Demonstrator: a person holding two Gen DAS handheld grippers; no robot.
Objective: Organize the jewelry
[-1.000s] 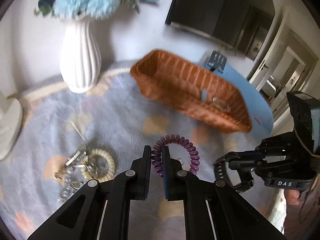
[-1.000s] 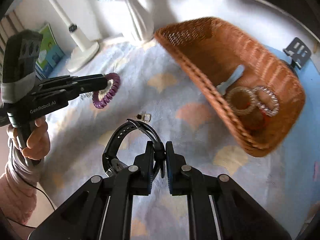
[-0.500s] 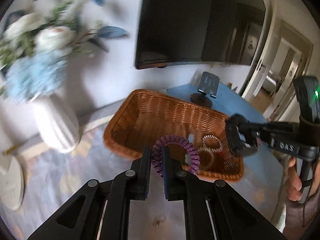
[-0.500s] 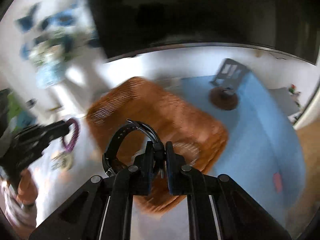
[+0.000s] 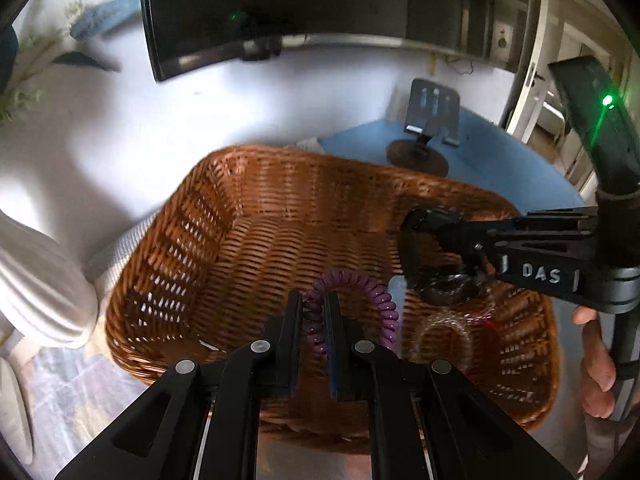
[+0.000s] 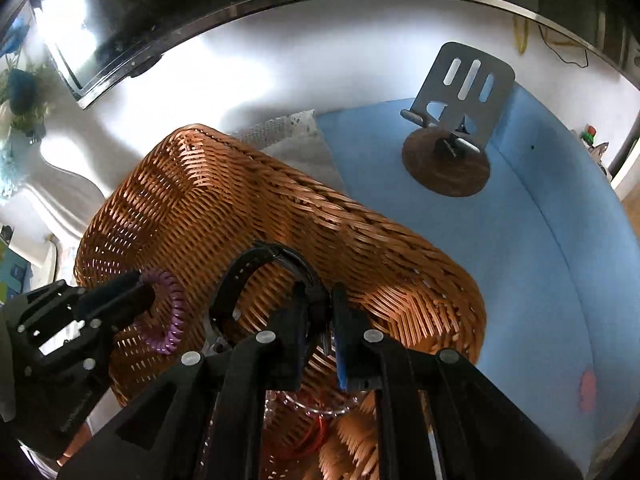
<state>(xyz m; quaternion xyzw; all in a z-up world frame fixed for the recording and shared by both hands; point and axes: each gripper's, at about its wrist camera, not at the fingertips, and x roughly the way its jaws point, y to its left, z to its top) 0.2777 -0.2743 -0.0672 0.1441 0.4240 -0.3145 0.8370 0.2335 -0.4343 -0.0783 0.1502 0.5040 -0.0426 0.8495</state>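
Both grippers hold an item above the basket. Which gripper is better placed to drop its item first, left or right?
Probably left. The left gripper holds the purple coil over bare basket floor; the right gripper holds its black watch above rings already inside.

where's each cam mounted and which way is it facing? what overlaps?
Left wrist: on the left gripper, facing along its fingers down into the wicker basket; the purple coil bracelet is pinched, right gripper and a hand at right.
Right wrist: on the right gripper, facing the basket's far wall and the phone stand; it pinches the black watch.
Shared: basket, bracelet, watch, stand.
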